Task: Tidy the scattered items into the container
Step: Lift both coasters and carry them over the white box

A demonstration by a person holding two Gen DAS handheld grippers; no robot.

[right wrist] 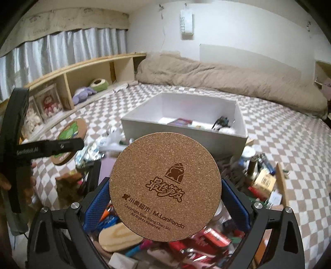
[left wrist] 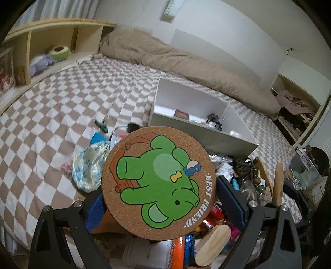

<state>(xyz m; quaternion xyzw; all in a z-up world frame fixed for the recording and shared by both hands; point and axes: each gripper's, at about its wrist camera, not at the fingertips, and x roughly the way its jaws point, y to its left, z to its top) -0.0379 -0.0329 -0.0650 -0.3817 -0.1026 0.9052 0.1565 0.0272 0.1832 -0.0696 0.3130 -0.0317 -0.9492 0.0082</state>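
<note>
A brown-and-white checkered bedspread (right wrist: pixel 289 144) is spread across the bed. A rumpled beige quilt (right wrist: pixel 227 80) is bunched along the white wall (right wrist: pixel 248 31). A long pale wooden shelf unit (right wrist: pixel 91 70) is set along the bed's side; in its open compartments a purple plush toy (right wrist: pixel 81 93) and a green round plush (right wrist: pixel 98 84) are lodged, and framed pictures (right wrist: pixel 48 102) are propped just beside them. Grey-striped curtains (right wrist: pixel 72 45) are hung above the shelf under a beige valance (right wrist: pixel 62 18). A white remote holder (right wrist: pixel 187 22) is fixed high on the wall.
</note>
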